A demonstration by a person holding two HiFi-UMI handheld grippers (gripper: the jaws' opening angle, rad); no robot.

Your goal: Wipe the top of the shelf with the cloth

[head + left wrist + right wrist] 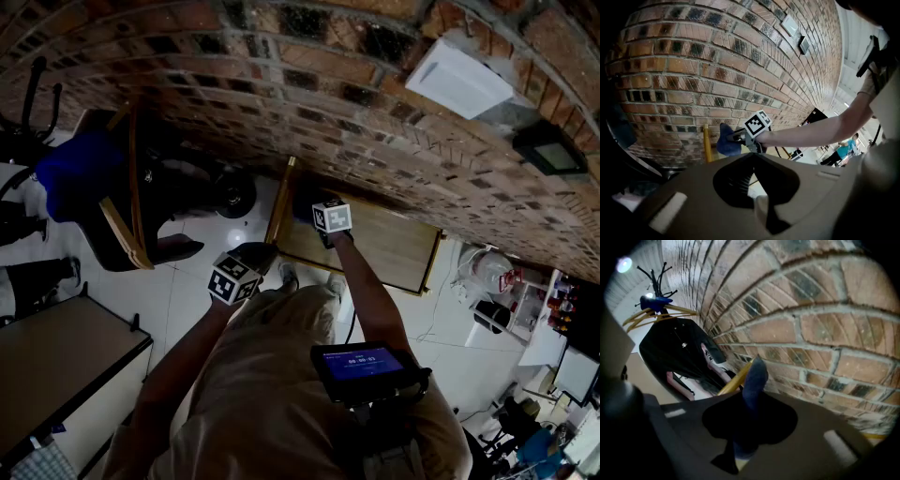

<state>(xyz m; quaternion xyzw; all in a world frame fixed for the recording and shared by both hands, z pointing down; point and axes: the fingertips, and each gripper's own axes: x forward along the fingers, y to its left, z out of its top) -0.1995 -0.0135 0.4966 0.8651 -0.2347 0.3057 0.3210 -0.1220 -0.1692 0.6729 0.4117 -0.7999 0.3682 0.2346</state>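
In the head view the wooden shelf top (389,248) runs along the foot of the brick wall (281,84). My right gripper (312,212) is at the shelf's left end, shut on a dark blue cloth (302,202) that bunches against the wall. The right gripper view shows the cloth (753,378) sticking up out of the right gripper (743,427) beside the shelf's yellow edge (733,381). My left gripper (251,259) hangs off the shelf to its left, above the floor, holding nothing that I can see. The left gripper (754,187) faces the cloth (725,141); its jaws are lost in shadow.
A coat rack with dark jackets on wooden hangers (141,202) stands left of the shelf. A table (56,361) is at the lower left. A white box (459,80) is fixed on the wall. A person in teal (843,151) stands far off.
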